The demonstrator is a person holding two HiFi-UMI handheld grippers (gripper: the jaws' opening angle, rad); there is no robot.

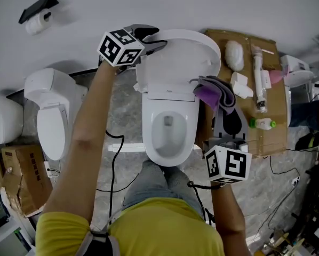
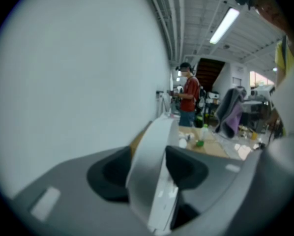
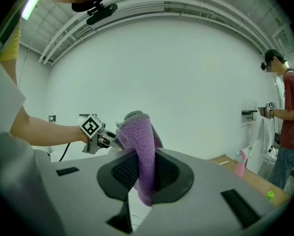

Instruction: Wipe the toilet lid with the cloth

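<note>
The white toilet (image 1: 168,137) stands in the middle of the head view, and its lid (image 1: 186,57) is raised toward the wall. My left gripper (image 1: 157,40) reaches to the lid's upper left rim. In the left gripper view the lid's edge (image 2: 154,166) runs between the two dark pads (image 2: 110,173) and fills the gap of the left gripper (image 2: 147,173). My right gripper (image 1: 223,103) is at the toilet's right side, shut on a purple and grey cloth (image 1: 215,92). The cloth (image 3: 139,146) sticks up from the right gripper (image 3: 144,173) and droops below the jaws.
A second toilet (image 1: 53,116) stands at the left, with a toilet roll holder (image 1: 38,15) on the wall above it. To the right, flattened cardboard (image 1: 255,89) carries bottles and a brush. Cables lie on the floor. A person in red (image 3: 287,122) stands off to the right.
</note>
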